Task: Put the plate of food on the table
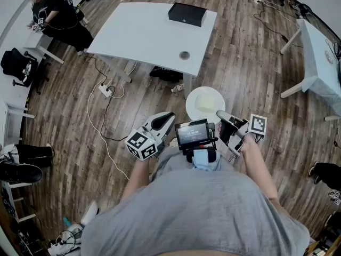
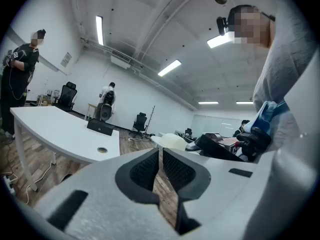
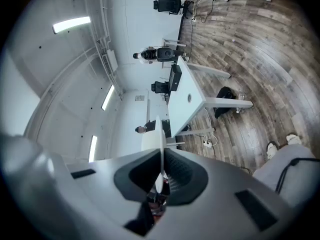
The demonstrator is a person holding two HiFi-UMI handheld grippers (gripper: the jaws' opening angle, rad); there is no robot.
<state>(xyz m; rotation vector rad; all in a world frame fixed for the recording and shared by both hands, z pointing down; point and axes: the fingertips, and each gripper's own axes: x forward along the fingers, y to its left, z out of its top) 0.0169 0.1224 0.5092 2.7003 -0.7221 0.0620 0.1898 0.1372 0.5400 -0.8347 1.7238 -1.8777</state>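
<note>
Smooth matt white table top (image 1: pixel 144 33), grained wood-plank floor (image 1: pixel 250 63), smooth white plate (image 1: pixel 193 96)

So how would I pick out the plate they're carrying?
Find the big white table on the wooden floor; nearer the person than it, in mid-air, is a round white plate with pale food. The right gripper pinches its rim, and unlike the black box on the table, it rests on nothing.

My right gripper view shows the round white plate (image 3: pixel 152 140) only edge-on; its pale food (image 1: pixel 204 104) is too small to identify.
</note>
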